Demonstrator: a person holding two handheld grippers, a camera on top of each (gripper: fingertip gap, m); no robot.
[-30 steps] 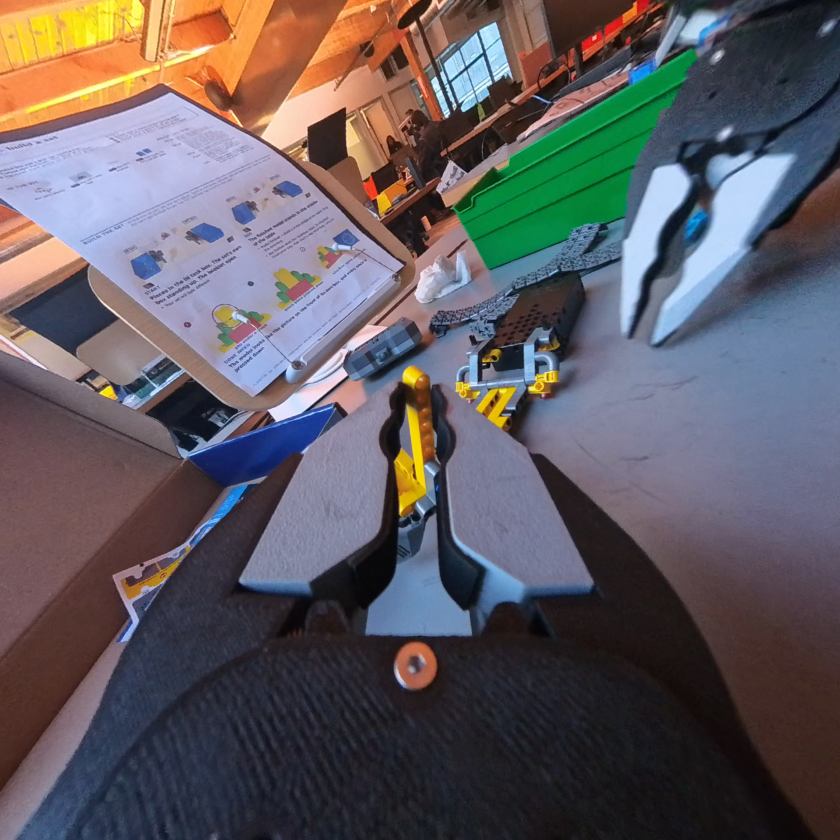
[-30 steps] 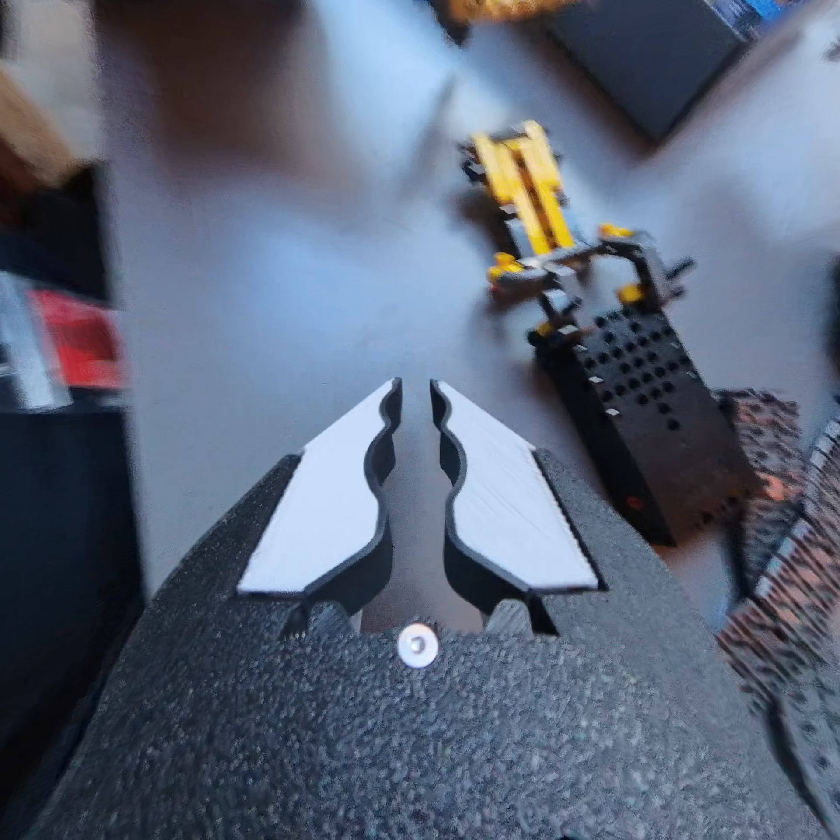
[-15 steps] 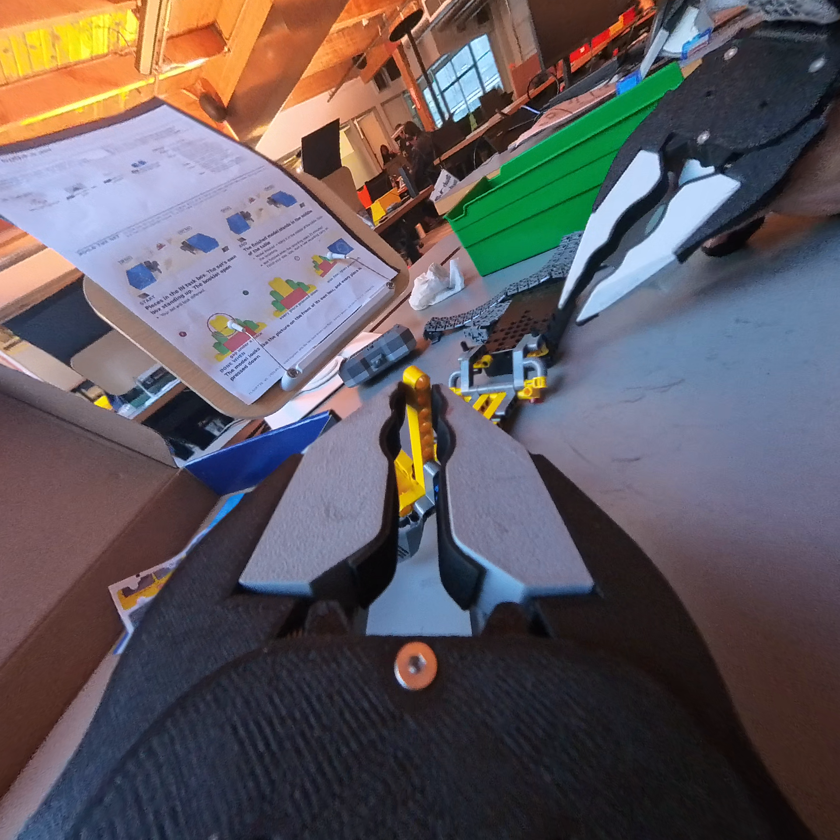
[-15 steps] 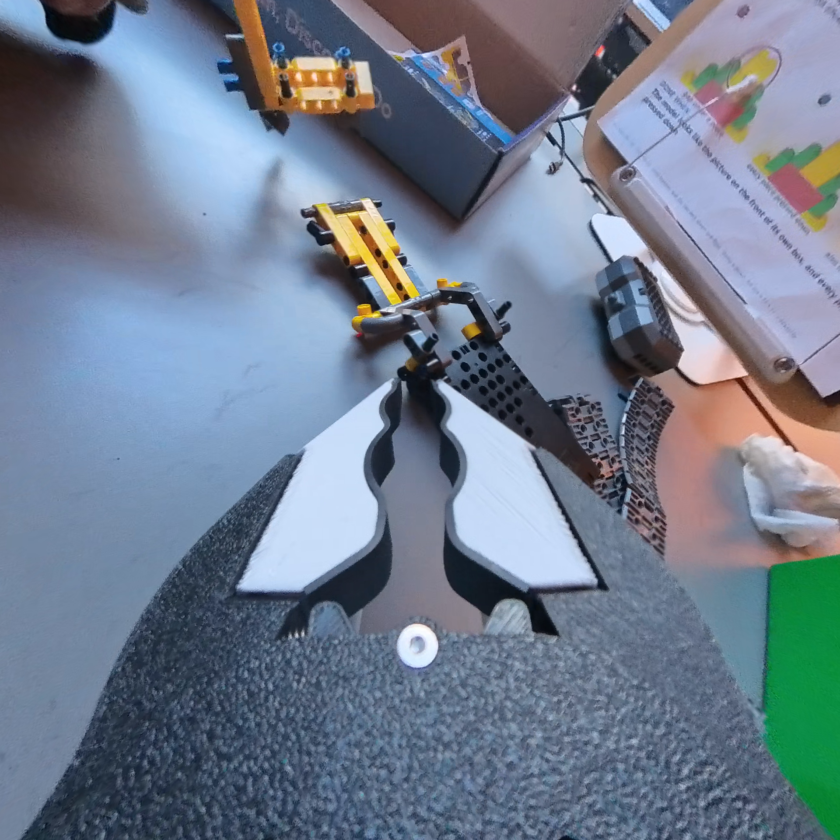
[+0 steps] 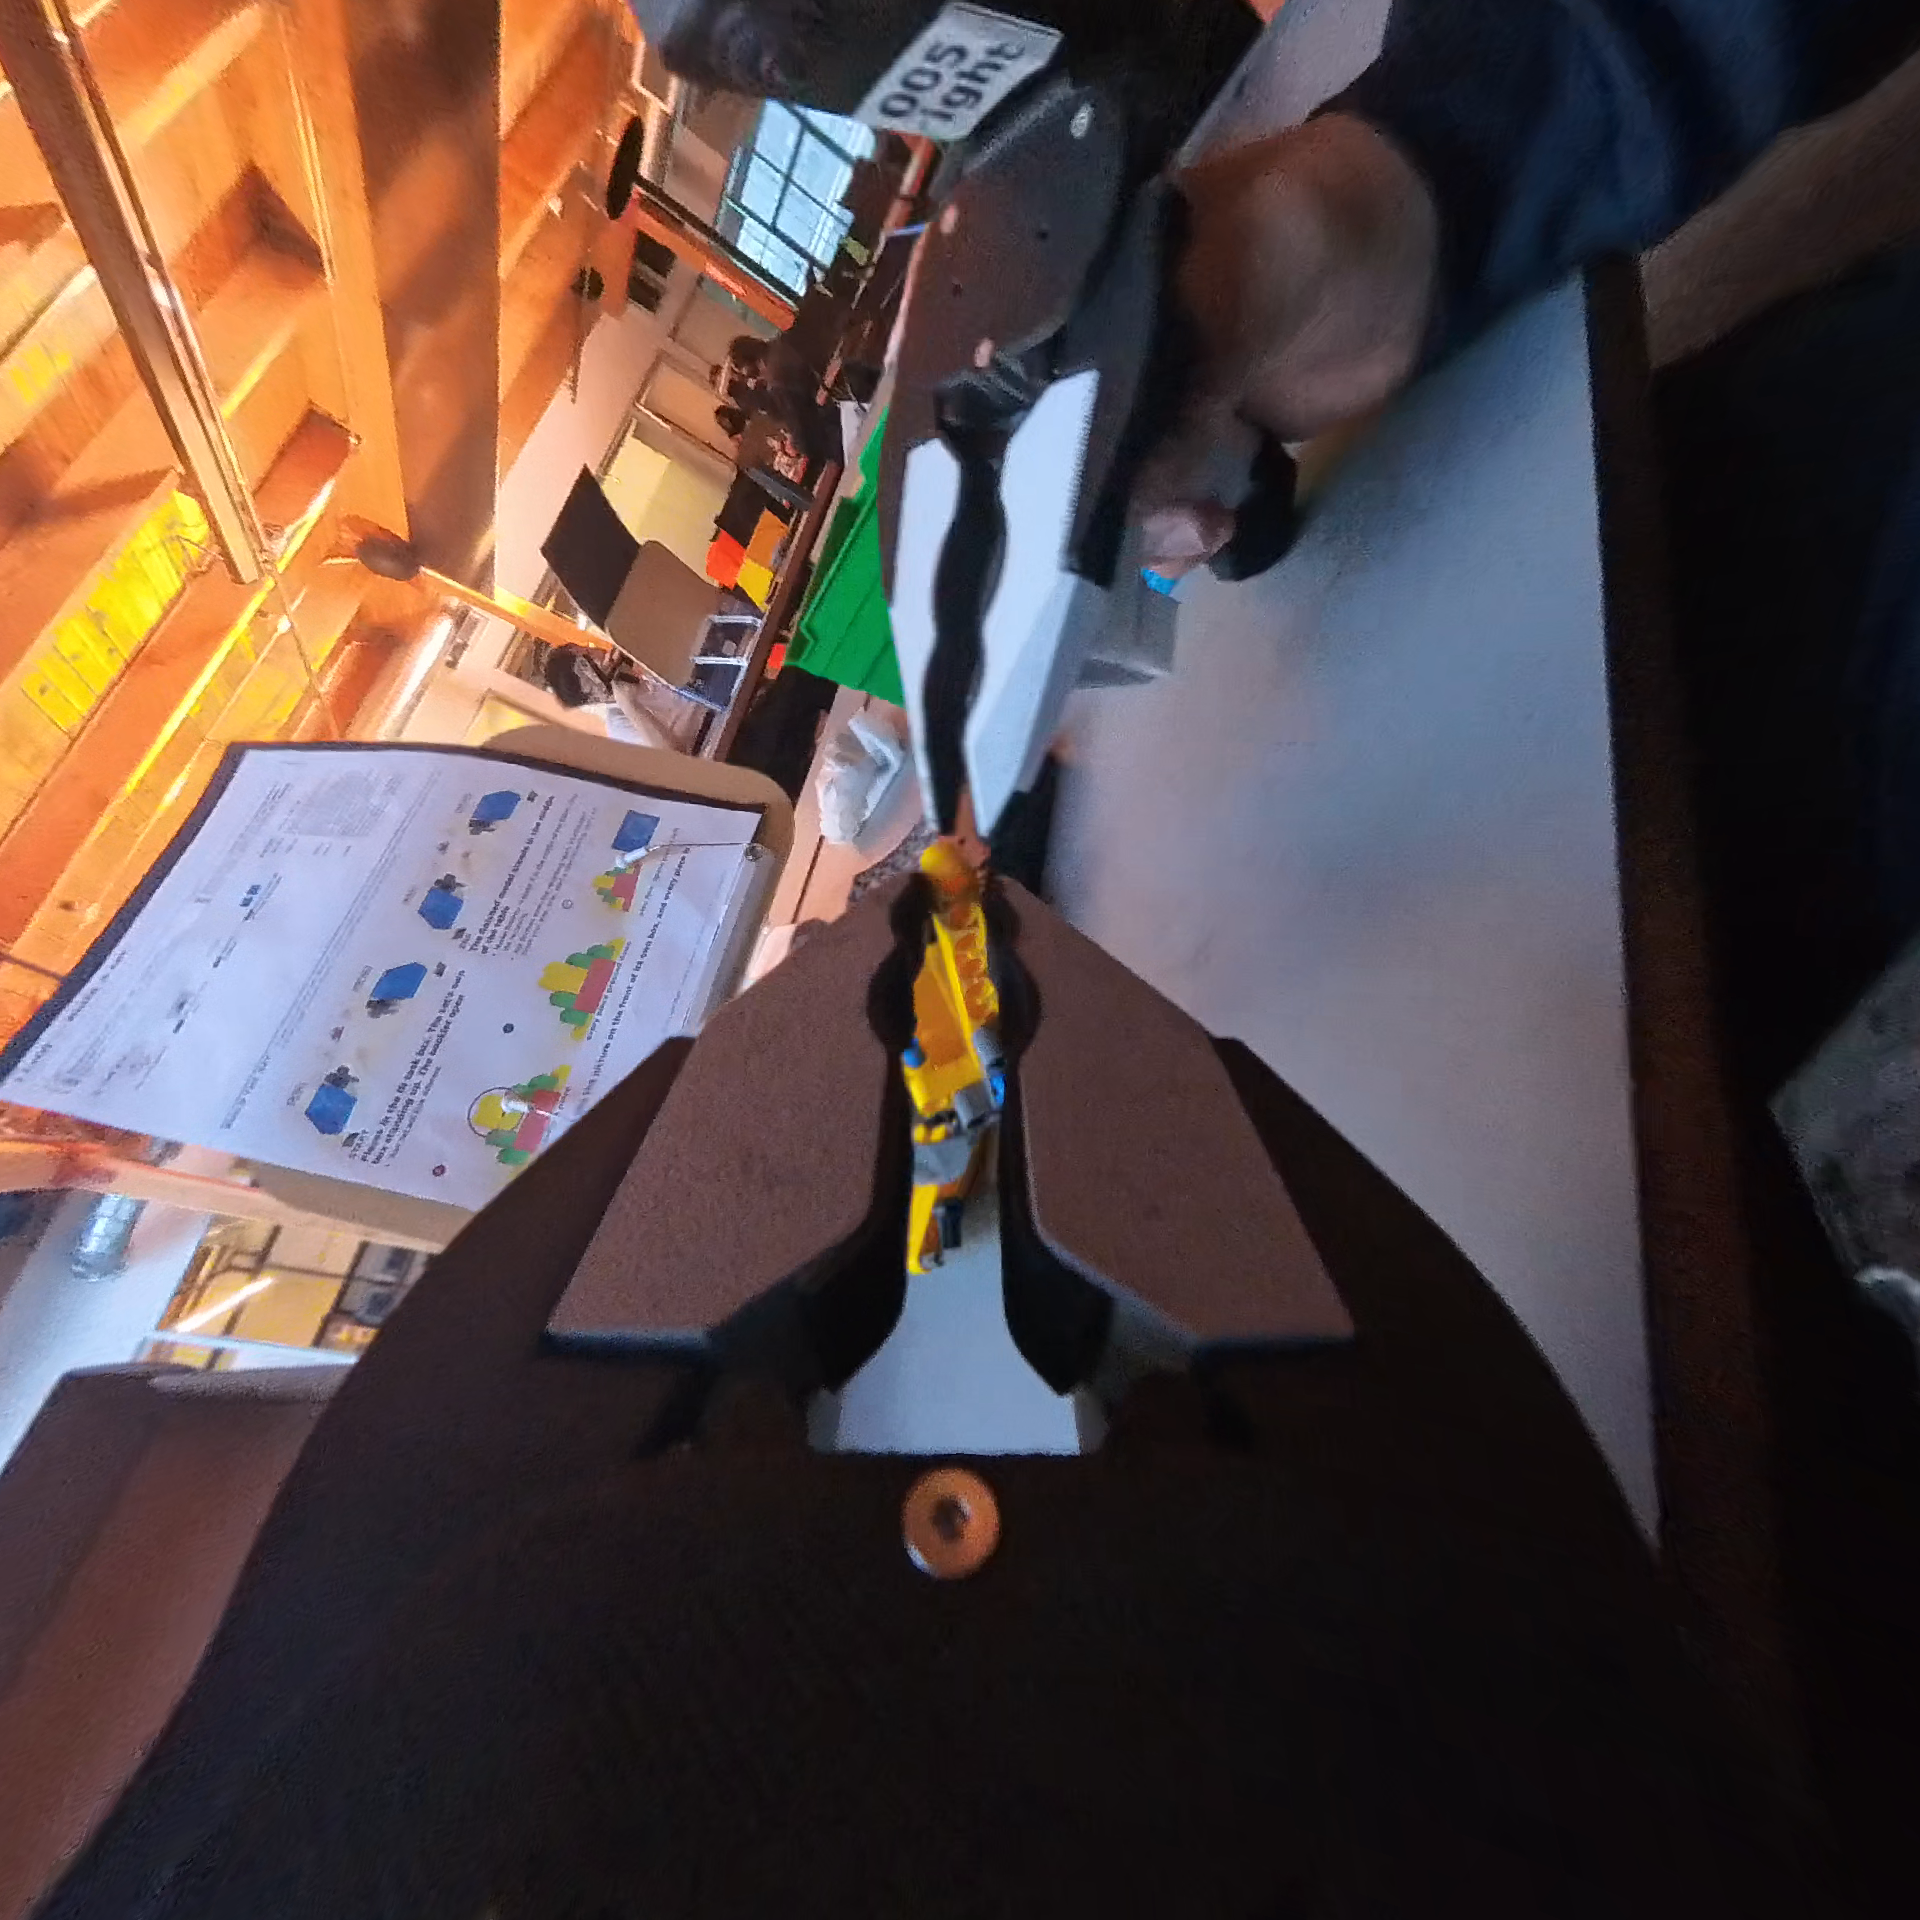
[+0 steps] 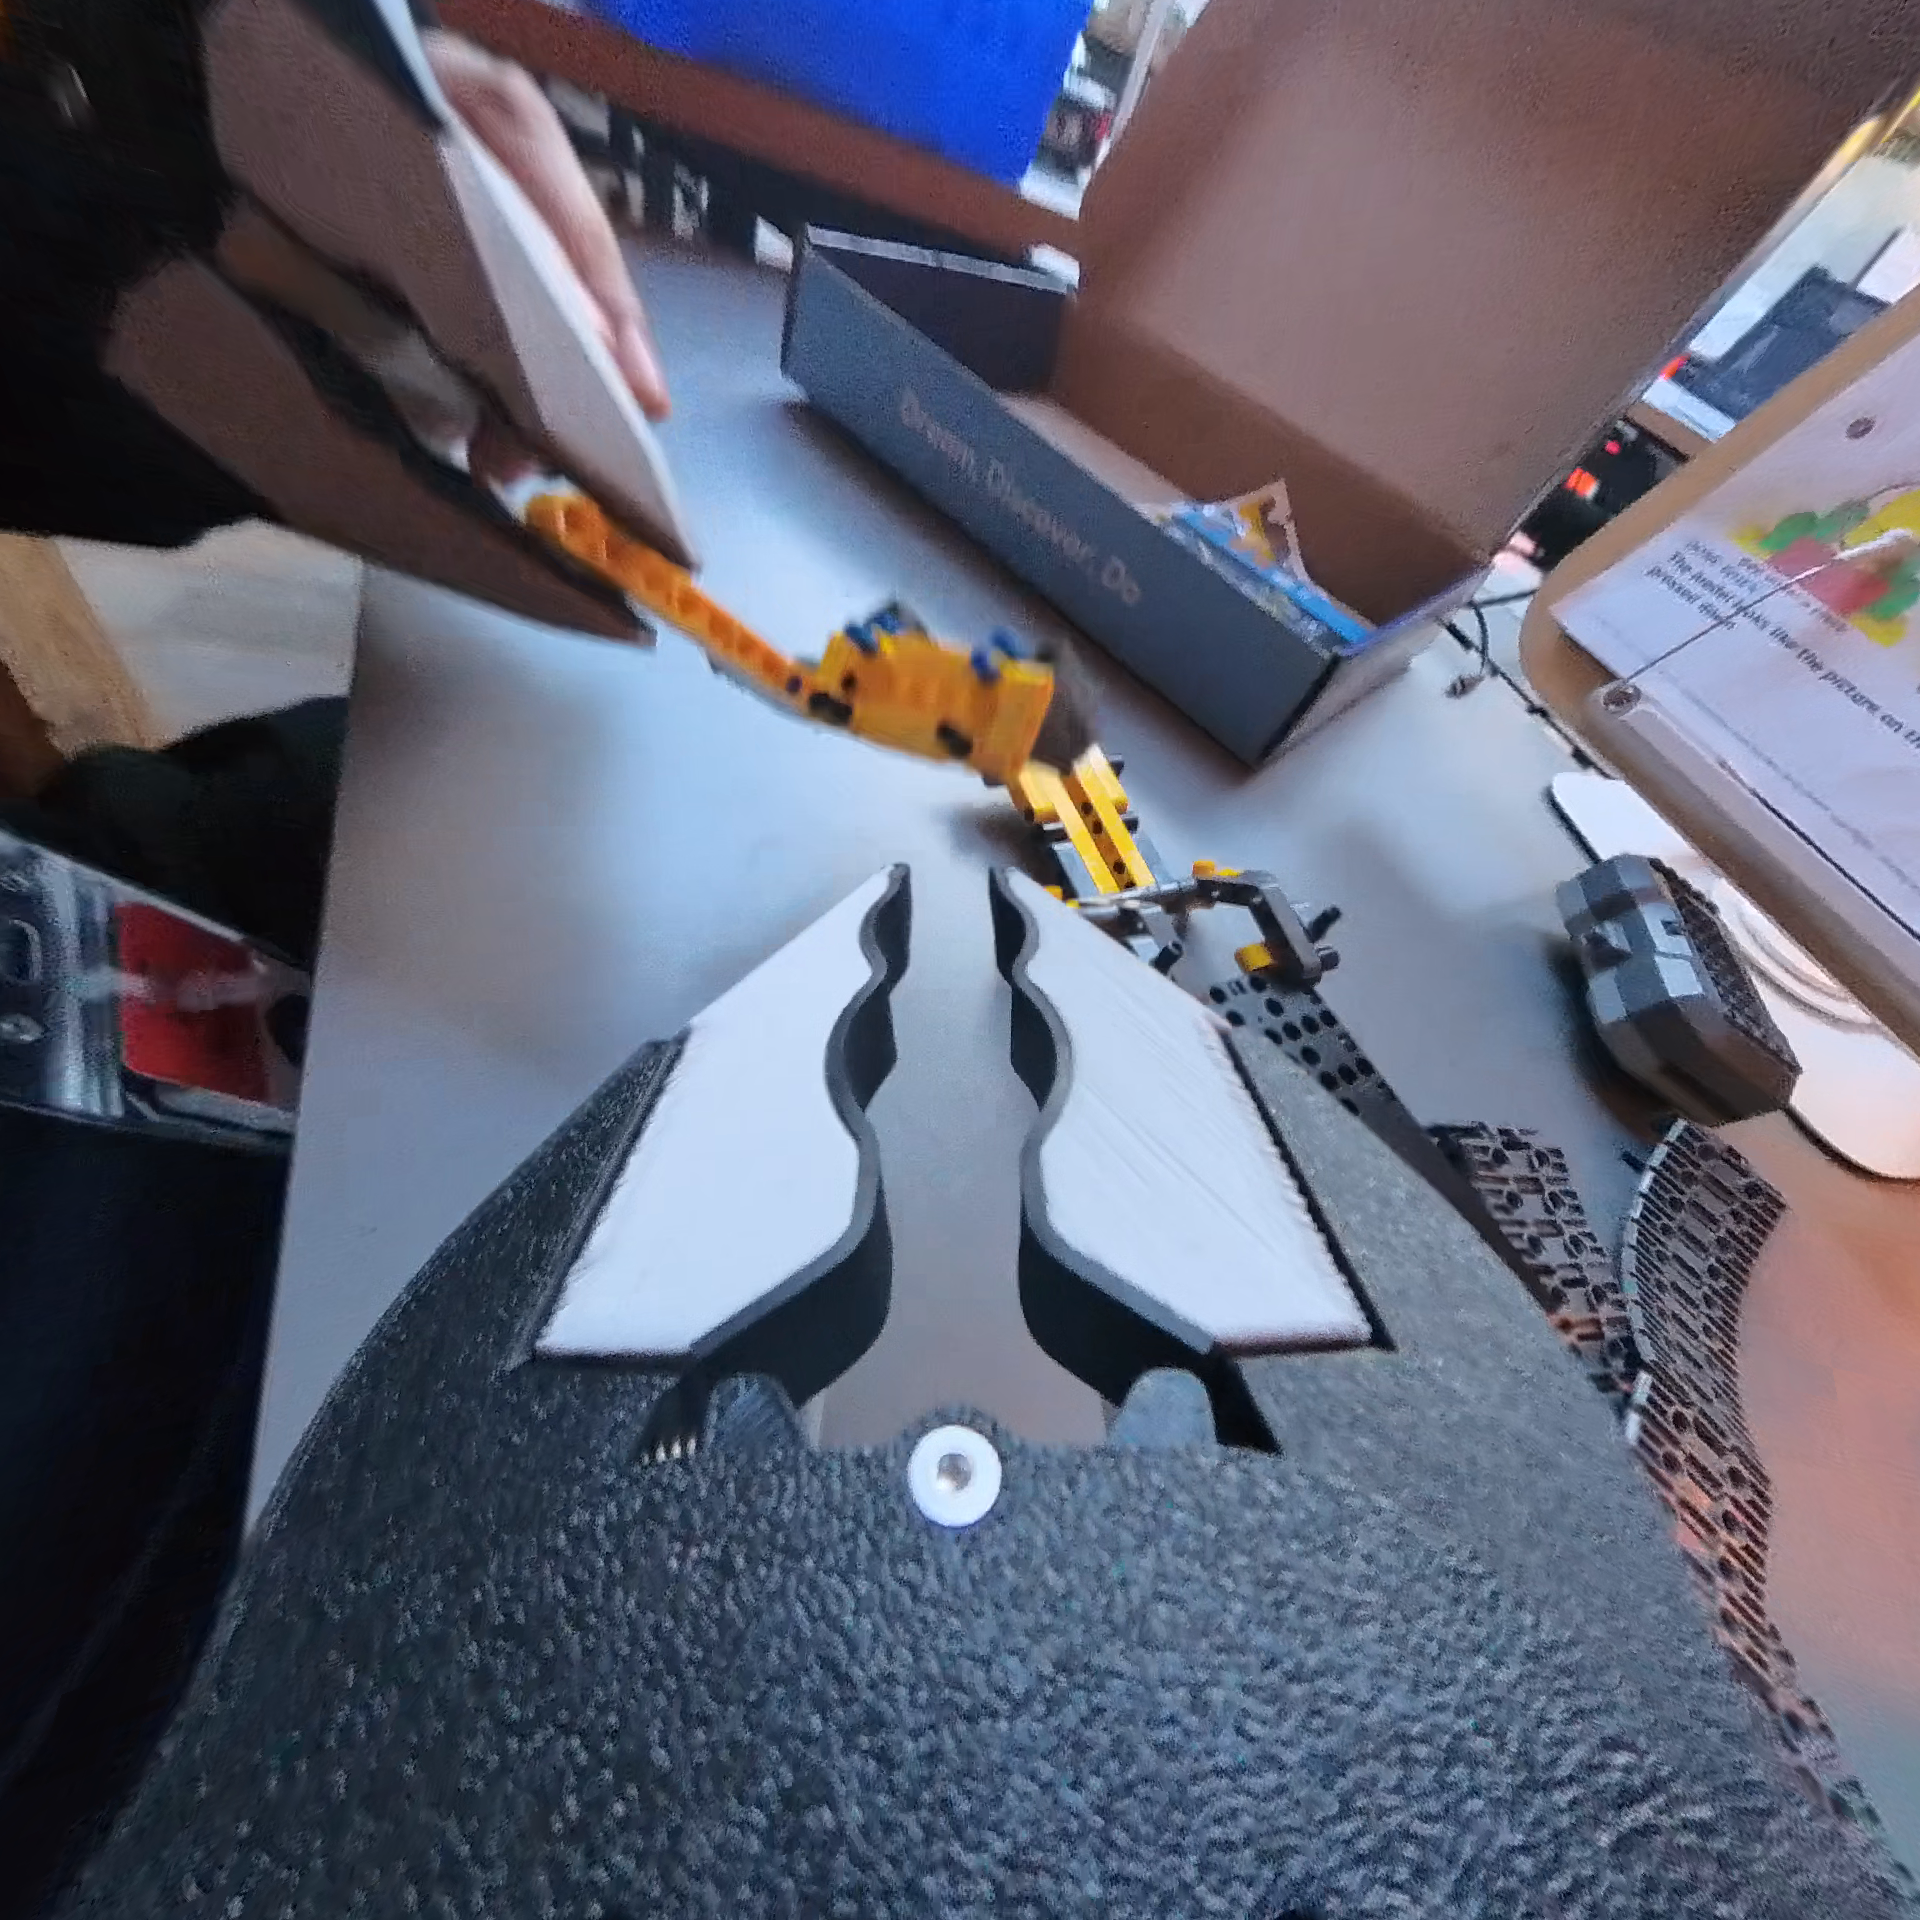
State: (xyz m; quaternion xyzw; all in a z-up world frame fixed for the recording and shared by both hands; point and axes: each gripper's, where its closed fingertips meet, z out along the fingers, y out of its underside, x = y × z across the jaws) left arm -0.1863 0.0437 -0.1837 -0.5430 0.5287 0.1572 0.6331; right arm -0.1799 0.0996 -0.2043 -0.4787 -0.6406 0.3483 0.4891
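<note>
Left gripper (image 5: 951, 883) is clamped on a yellow brick arm assembly (image 6: 914, 696), held above the grey counter (image 6: 540, 883). Right gripper (image 6: 948, 883), slightly parted and empty, is poised beside the black perforated brick model (image 6: 1299, 1029); bare counter is seen leftward.

The right hand-held gripper (image 6: 948, 894) has a rough, pebbled black plastic body with smooth matt white fingers (image 6: 748, 1153). The yellow brick assembly (image 6: 925, 696) is glossy plastic; the bench (image 6: 582, 883) is smooth matt grey; the box (image 6: 1351, 260) is matt brown cardboard.
</note>
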